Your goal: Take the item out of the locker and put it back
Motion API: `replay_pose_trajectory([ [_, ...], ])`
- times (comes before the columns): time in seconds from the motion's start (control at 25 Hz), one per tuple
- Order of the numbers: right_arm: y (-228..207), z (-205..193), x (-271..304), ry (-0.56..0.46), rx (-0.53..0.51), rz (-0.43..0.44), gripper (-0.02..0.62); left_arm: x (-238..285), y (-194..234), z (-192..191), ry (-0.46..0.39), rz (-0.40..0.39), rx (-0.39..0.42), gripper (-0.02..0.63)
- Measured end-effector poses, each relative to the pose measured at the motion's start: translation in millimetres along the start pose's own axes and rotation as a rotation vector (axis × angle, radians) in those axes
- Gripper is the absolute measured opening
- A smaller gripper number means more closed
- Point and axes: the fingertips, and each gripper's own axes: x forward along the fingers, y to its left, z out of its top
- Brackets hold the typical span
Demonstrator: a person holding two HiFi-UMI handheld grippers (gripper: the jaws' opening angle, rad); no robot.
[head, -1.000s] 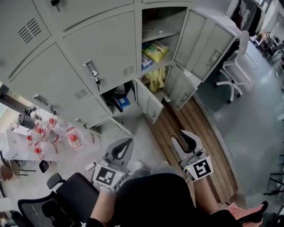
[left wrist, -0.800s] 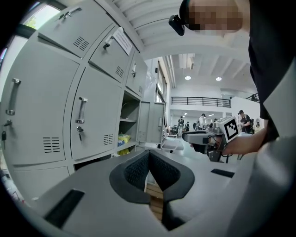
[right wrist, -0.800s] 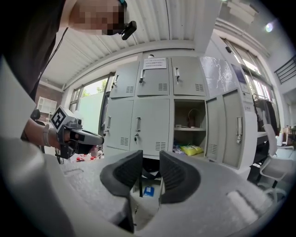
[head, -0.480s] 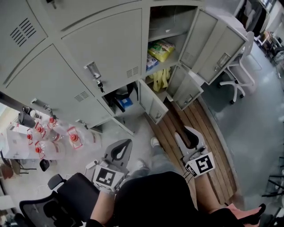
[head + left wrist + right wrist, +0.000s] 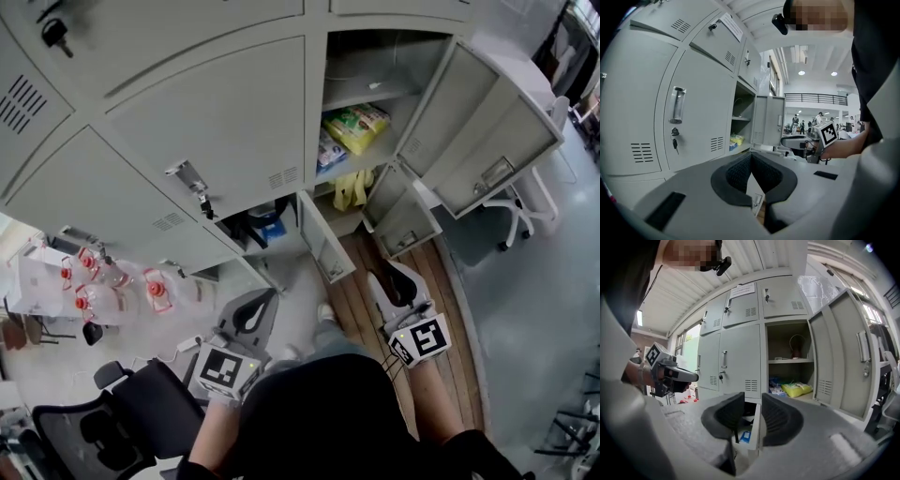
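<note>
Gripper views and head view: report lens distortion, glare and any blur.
Left gripper view: fisheye bows the locker doors, corners go black, the far hall is brighter than the lockers. Right gripper view: same bowing, a window glares at upper right, the yellow packet stays sharp. Head view: the doors curve too, light is even, no hard shadows.

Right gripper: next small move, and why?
Probably carry the right gripper forward toward the yellow bag in the open locker, opening it wider on the way. Its jaws are empty, only slightly apart, and well short of the shelf where the bag lies.
</note>
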Motion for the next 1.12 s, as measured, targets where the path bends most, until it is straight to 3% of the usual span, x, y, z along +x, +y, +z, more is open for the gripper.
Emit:
replay_pose_trajectory([
  [0.32,-47.1,-5.5,60.5,0.021,-0.090,0.097,0.112,51.7,9.7,9.8,0.014,0.065,0.004,0.011],
  [0.6,-74.8,-17.4,109.8,0.072,-0.180,0.168,0.187,90.3,8.5,19.0,0.038,0.124,-0.023,0.011],
  [0.84,-91.8,-31.3,145.8,0.124,-0.344,0.195,0.224,110.0,-2.6,24.2,0.062,0.149,-0.096,0.011],
  [1.12,-107.8,-47.8,183.7,0.236,-0.555,0.188,0.298,124.5,-9.6,22.0,0.061,0.156,-0.119,0.011],
])
